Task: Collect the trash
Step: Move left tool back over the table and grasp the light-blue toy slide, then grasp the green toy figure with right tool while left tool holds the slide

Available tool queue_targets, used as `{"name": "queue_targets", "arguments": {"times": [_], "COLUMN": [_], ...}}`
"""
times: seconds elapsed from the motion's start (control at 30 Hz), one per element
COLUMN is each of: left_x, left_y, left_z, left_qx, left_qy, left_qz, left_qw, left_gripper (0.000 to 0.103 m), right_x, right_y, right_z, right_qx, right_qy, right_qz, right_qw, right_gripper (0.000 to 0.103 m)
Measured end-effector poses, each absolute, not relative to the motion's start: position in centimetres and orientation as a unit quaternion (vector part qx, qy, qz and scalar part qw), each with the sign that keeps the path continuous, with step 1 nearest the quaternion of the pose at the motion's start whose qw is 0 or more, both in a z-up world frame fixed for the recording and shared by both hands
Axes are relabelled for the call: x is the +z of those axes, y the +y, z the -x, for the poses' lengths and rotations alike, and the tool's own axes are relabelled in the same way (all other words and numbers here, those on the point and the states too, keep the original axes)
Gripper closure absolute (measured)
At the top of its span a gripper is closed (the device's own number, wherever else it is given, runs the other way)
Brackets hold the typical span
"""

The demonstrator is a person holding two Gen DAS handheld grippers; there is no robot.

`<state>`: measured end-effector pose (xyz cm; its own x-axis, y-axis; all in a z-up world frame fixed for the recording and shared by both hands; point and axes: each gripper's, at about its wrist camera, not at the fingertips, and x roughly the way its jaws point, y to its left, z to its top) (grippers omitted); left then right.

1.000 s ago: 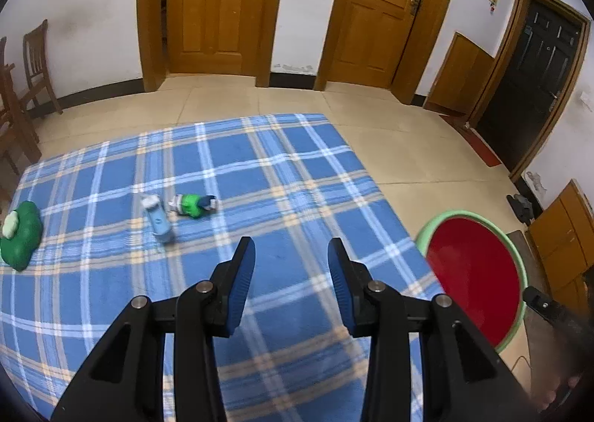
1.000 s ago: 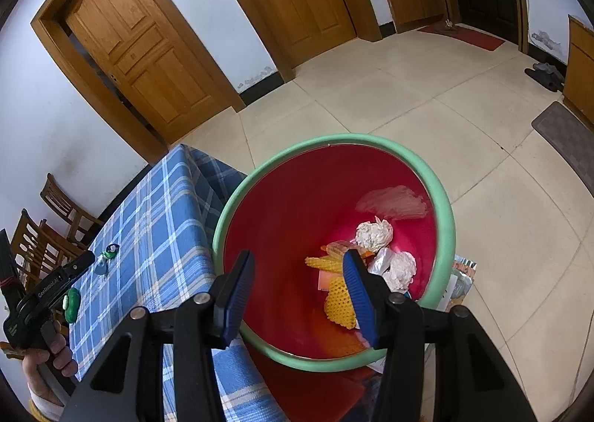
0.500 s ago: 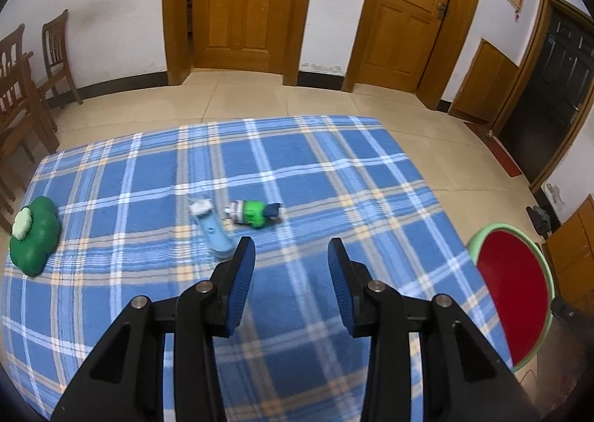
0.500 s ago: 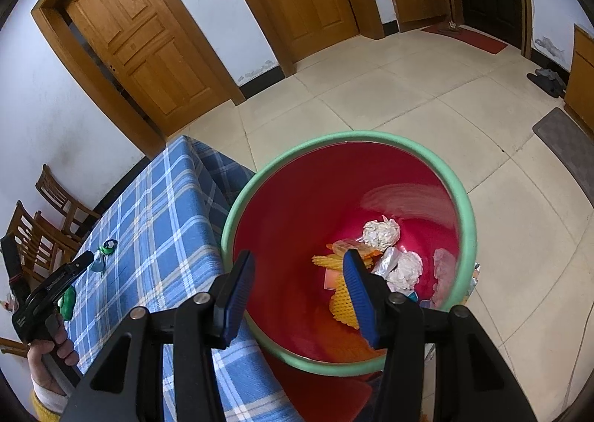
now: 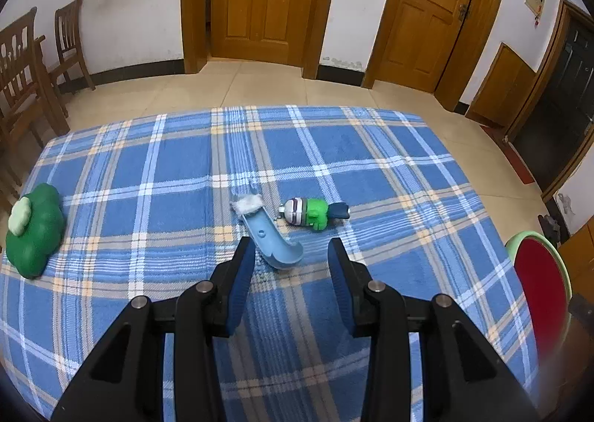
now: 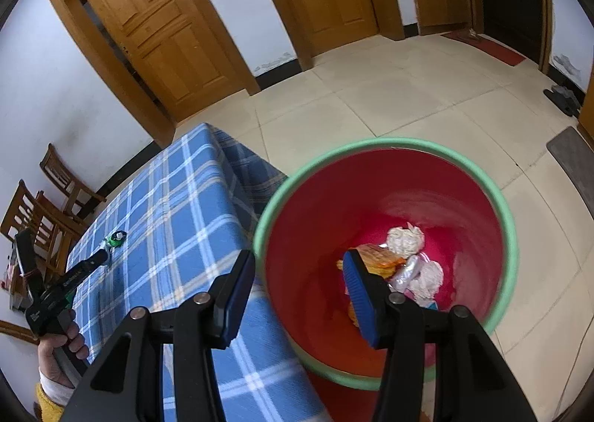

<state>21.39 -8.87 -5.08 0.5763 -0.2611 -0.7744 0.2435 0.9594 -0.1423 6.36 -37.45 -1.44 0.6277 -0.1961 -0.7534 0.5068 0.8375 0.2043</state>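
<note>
Change: left claw (image 5: 291, 253) has closed in on the blue scoop (image 5: 273, 242), mid-desk (image 5: 371, 147).
Claws: both part-open, empty.
Right view only: right claw (image 6: 299, 269) over red bin (image 6: 386, 143); crumpled paper (image 6: 405, 240) inside.

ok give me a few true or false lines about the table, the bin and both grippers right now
1. The left gripper holds nothing. True.
2. The blue scoop-shaped piece lies in the red bin. False: it lies on the blue plaid tablecloth, just ahead of the left gripper.
3. The bin already has crumpled paper in it. True.
4. The right gripper is clamped on a paper ball. False: its jaws stand apart and empty above the bin's edge.
5. The green toy figure stands upright. False: it lies on its side beside the scoop-shaped piece.
6. A green cloud-shaped object sits near the cloth's left edge. True.
</note>
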Motion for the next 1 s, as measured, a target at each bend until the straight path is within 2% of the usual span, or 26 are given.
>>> {"name": "queue_targets", "arguments": {"times": [0.07, 0.13, 0.2, 0.27, 1.0], "left_x": [-5.4, -5.8, -6.2, -6.6, -4.5], "left_y": [-8.9, -9.0, -9.1, -9.0, -1.5], "left_z": [-21.5, -21.6, -21.7, -21.8, -19.6], "left_qx": [-0.144, -0.145, -0.148, -0.149, -0.119], "left_qy": [0.439, 0.441, 0.446, 0.45, 0.397], "left_qz": [0.01, 0.009, 0.009, 0.012, 0.08], "left_qw": [0.887, 0.886, 0.883, 0.88, 0.907], "left_gripper": [0.062, 0.067, 0.079, 0.087, 0.087], "right_x": [-1.5, -1.5, -1.5, -1.5, -3.4], "right_y": [-37.0, -36.4, -35.9, -35.3, -25.2], "right_z": [-6.9, -7.7, -8.4, -9.2, -19.0], "right_qx": [-0.194, -0.187, -0.18, -0.172, -0.061], "right_qy": [0.384, 0.387, 0.39, 0.393, 0.423], "right_qz": [-0.2, -0.194, -0.191, -0.185, -0.133], "right_qw": [0.88, 0.882, 0.883, 0.884, 0.894], "right_gripper": [0.05, 0.05, 0.05, 0.05, 0.05]}}
